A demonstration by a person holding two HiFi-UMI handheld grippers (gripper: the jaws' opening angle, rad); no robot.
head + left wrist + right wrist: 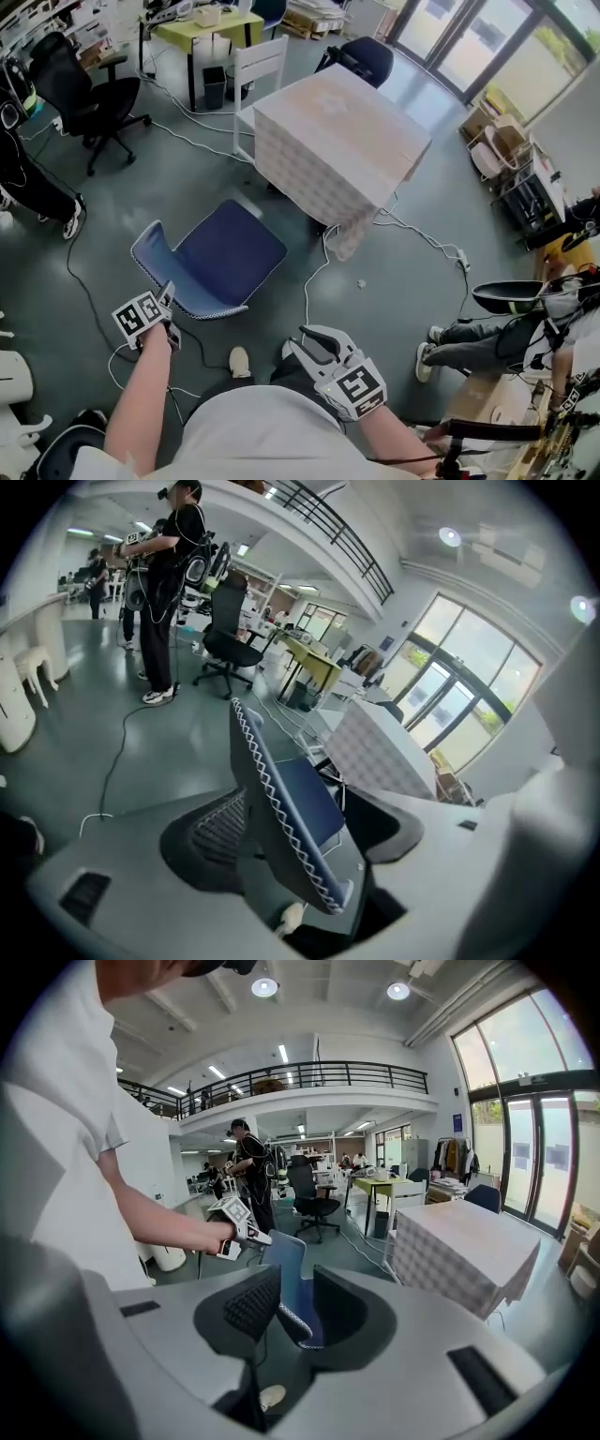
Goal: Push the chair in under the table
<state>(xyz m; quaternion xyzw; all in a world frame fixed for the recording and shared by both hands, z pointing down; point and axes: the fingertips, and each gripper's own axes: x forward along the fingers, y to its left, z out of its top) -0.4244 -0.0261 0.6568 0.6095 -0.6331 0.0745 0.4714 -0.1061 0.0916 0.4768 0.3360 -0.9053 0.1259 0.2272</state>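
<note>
No readable text, blue wall sign [457, 1126] seemingly illegible

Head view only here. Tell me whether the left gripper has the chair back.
Observer: Not gripped. In its own view the left gripper has its jaws apart, with the chair back edge between them and the pads seemingly off it.
Operator: Report the right gripper.
Observer: The right gripper view shows its jaws apart and empty. The chair sits well beyond them, not in them.
</note>
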